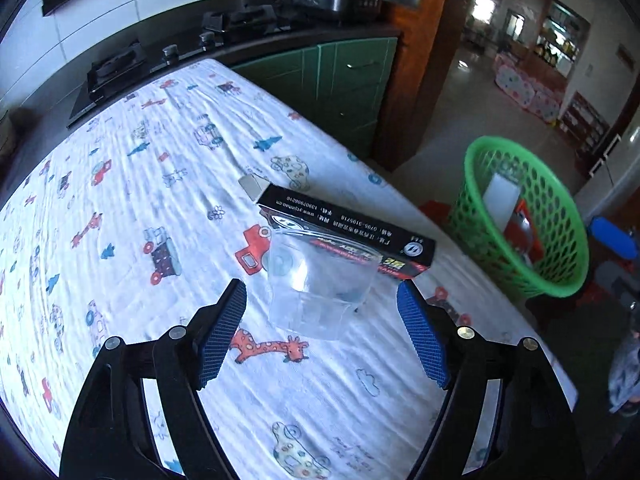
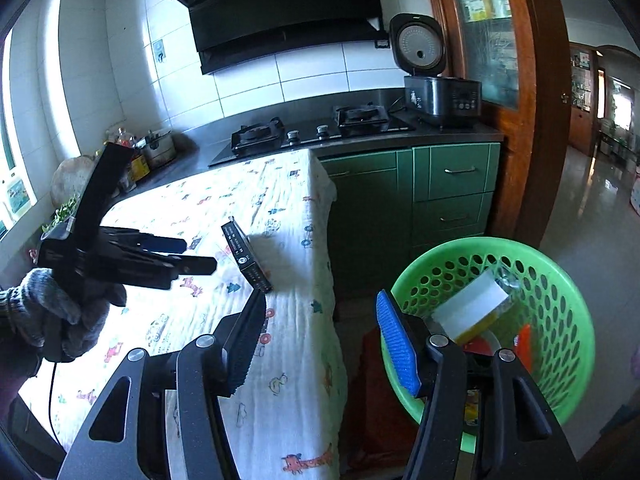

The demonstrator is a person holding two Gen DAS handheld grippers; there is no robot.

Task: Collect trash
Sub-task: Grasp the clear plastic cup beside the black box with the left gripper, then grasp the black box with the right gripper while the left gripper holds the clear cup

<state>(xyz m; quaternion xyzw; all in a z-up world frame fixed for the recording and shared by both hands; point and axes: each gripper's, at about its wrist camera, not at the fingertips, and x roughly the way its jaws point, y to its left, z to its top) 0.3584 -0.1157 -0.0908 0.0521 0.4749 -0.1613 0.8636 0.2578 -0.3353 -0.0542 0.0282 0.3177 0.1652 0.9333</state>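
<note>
- While our left gripper [image 1: 320, 296] hangs over the table [image 1: 120, 208] with its blue pads spread apart, we see the clear plastic cup [image 1: 320, 280] standing just ahead of it, between the two fingers' lines but touched by neither pad.
- We judge the cup to be the next piece of trash: it sits upright near the table's right edge, mouth up, so the coming move looks like a short push forward and down to bracket its wall before closing.
- Just behind the cup lies a black box [image 1: 344, 228], flat on the cloth, its long axis running across our left wrist view from upper left to lower right; the cup's rim overlaps it in the picture, and we cannot tell whether they touch.
- Our left hand is plainly the nearer one to both; seen from the right wrist, the left tool points toward the box [image 2: 246, 256].
- Our right gripper [image 2: 320, 340] is beyond the table's edge, jaws apart and holding nothing, aimed toward the green basket [image 2: 560, 280].
- That basket stands on the floor beside the table and already holds a white-and-yellow carton [image 2: 472, 312], something red, and what looks like crumpled clear wrap.
</note>
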